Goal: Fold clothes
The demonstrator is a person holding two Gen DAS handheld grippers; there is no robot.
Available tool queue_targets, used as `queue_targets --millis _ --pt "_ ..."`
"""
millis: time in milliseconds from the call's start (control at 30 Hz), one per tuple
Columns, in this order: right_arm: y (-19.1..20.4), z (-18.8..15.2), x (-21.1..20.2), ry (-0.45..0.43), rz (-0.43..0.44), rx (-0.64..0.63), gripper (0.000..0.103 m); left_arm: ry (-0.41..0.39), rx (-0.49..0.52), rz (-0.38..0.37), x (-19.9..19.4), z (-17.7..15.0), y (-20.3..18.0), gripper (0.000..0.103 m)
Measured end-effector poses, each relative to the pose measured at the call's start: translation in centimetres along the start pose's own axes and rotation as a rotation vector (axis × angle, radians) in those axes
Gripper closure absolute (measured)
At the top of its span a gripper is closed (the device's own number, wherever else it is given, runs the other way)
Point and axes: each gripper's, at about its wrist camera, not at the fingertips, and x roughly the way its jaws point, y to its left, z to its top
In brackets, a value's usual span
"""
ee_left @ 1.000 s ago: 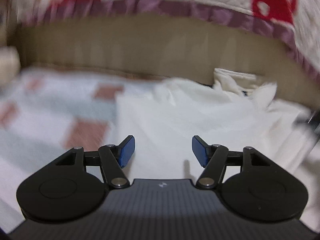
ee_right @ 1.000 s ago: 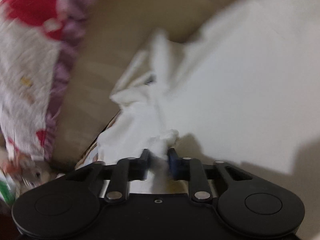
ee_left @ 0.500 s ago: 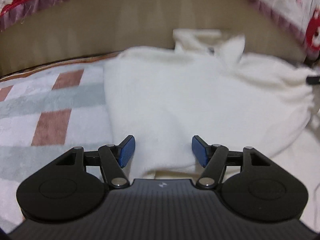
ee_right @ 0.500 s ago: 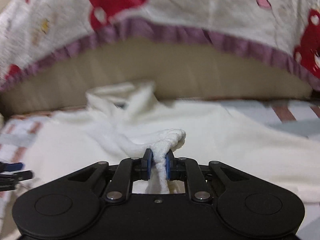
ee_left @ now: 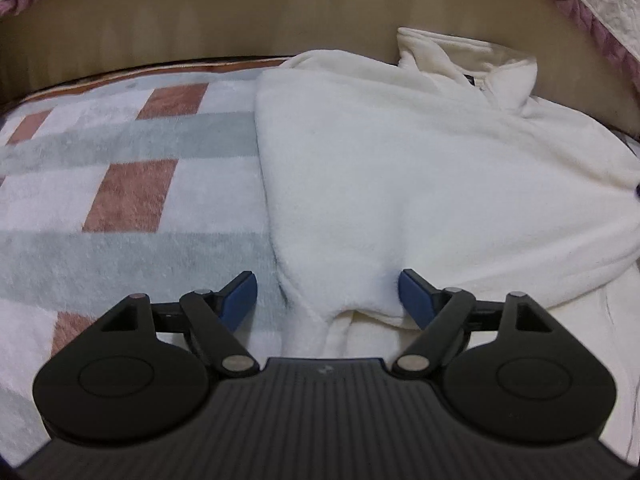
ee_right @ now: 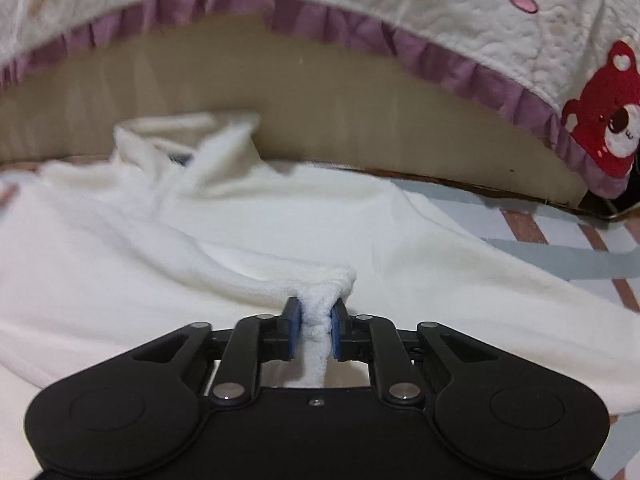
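A white fleece garment (ee_left: 400,180) lies spread on the bed, its collar (ee_left: 460,56) against the back panel. My left gripper (ee_left: 326,284) hovers low over the garment's near folded edge. Its jaws are opening, and the fabric edge lies between the blue pads (ee_left: 240,296) without being pressed. In the right wrist view the same garment (ee_right: 200,272) fills the middle, collar (ee_right: 192,140) at the far left. My right gripper (ee_right: 315,308) pinches a bunched fold of that fleece; its jaws are starting to open but the pads still press the cloth.
A plush blanket (ee_left: 120,168) with grey and rust-brown blocks covers the bed to the garment's left, and shows again as blanket (ee_right: 560,248) at the right. A tan panel (ee_right: 320,120) rises behind. Above it hangs a quilt (ee_right: 440,20) with purple ruffle and red bears.
The left gripper has sunk toward the garment's near edge and its jaws have spread wider. The right gripper has rolled from tilted to level, still holding the bunched fleece.
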Motion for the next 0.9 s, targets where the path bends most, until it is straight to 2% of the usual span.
queue_targets --millis 33,100,167,200,233,267,300,367,433,500,600,700,733,833,900 --pt "-0.5 0.0 0.7 0.018 0.006 0.029 0.073 0.0 0.002 -0.001 0.0 0.0 0.0 0.024" --pt "-2.2 0.0 1.4 0.05 0.062 0.123 0.07 -0.001 0.001 0.0 -0.2 0.1 0.1 0.024" --pt "-4.9 -0.5 0.4 -0.027 0.259 0.352 0.066 -0.064 -0.004 0.053 -1.2 0.3 0.0 0.027" --pt "-6.4 -0.8 -0.3 -0.072 0.366 0.474 0.066 -0.119 0.013 0.076 -2.1 0.6 -0.3 0.028" --pt "-7.3 -1.1 -1.0 -0.098 0.434 0.577 0.062 -0.184 0.04 0.094 -3.0 0.9 -0.7 0.028" --pt "-7.7 -1.4 -1.9 -0.126 0.466 0.652 0.059 -0.233 0.052 0.085 -4.0 1.3 -1.0 0.028" --pt "-7.8 -1.5 -3.0 -0.151 0.472 0.679 0.058 -0.26 0.045 0.045 -4.7 1.6 -1.3 0.028" --pt "-6.6 -1.4 -4.0 -0.14 0.43 0.558 0.058 -0.27 0.032 -0.071 -5.2 1.6 -2.4 0.028" --pt "-5.0 -1.3 -4.6 -0.126 0.372 0.409 0.058 -0.221 0.045 -0.169 -4.4 1.1 -4.1 0.028" --pt "-3.0 -1.1 -4.6 -0.117 0.301 0.243 0.058 -0.157 0.059 -0.222 -3.1 0.5 -5.6 0.029" --pt "0.1 -0.4 -3.7 -0.084 0.236 0.045 0.059 -0.123 0.053 -0.277 -1.8 0.0 -7.4 0.029" --pt "1.4 -1.6 -1.3 -0.018 0.127 -0.088 0.058 -0.113 0.167 -0.251 -1.4 -1.0 -9.7 0.029" --pt "1.8 -2.1 -0.5 0.005 0.089 -0.131 0.055 -0.11 0.21 -0.238 -1.3 -1.4 -10.5 0.028" --pt "-0.4 -3.1 -0.3 -0.023 0.11 -0.026 0.04 -0.1 0.311 -0.201 -0.9 -2.7 -11.7 0.028" --pt "-1.6 -3.4 -0.2 -0.013 0.149 0.067 0.039 -0.096 0.369 -0.174 -0.9 -3.5 -12.0 0.028"
